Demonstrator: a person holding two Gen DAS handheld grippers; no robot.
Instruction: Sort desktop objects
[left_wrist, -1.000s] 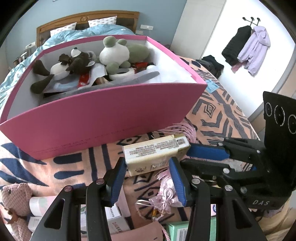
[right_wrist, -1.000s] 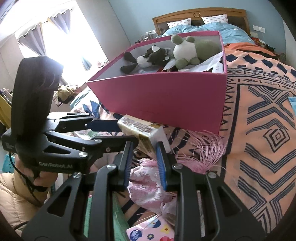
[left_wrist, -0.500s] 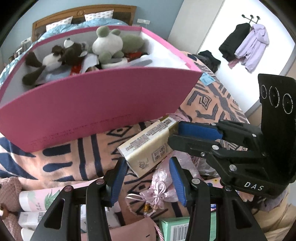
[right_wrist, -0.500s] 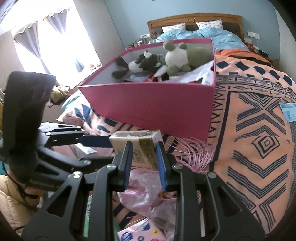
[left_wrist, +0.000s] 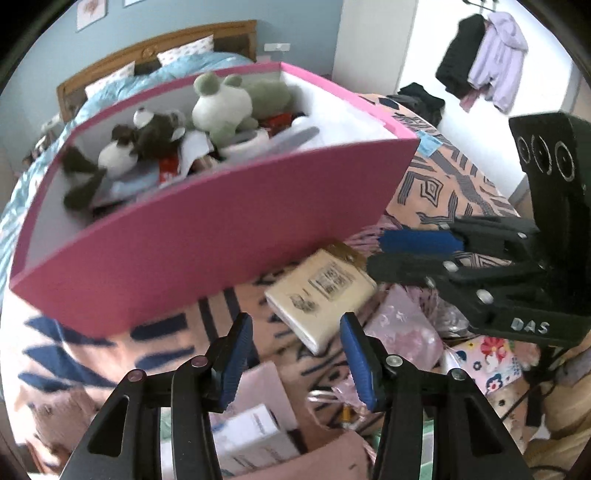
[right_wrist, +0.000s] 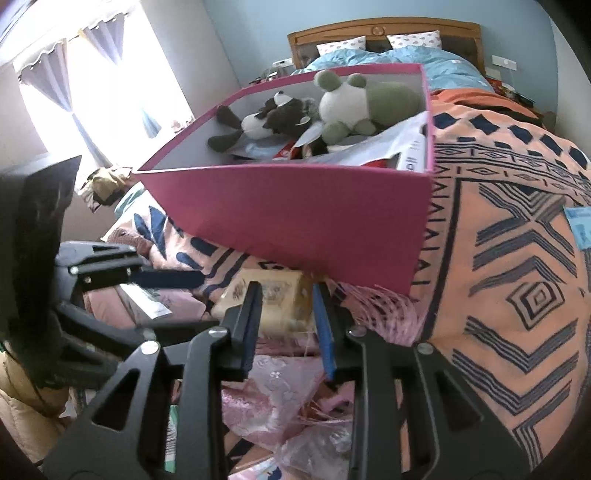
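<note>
Your left claw (left_wrist: 293, 356): jaws opening, pads clear of the cream box (left_wrist: 319, 295) lying beyond them on the bed | your right claw (right_wrist: 286, 325): jaws opening, one end of the cream box between its pads, grip uncertain | cream box just beside the pink bin (left_wrist: 221, 236), which holds plush toys (left_wrist: 221, 107).

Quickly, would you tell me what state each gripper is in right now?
Left gripper: opening, nothing between its fingers.
Right gripper: opening, fingers astride the cream box; whether they still press it cannot be told.
</note>
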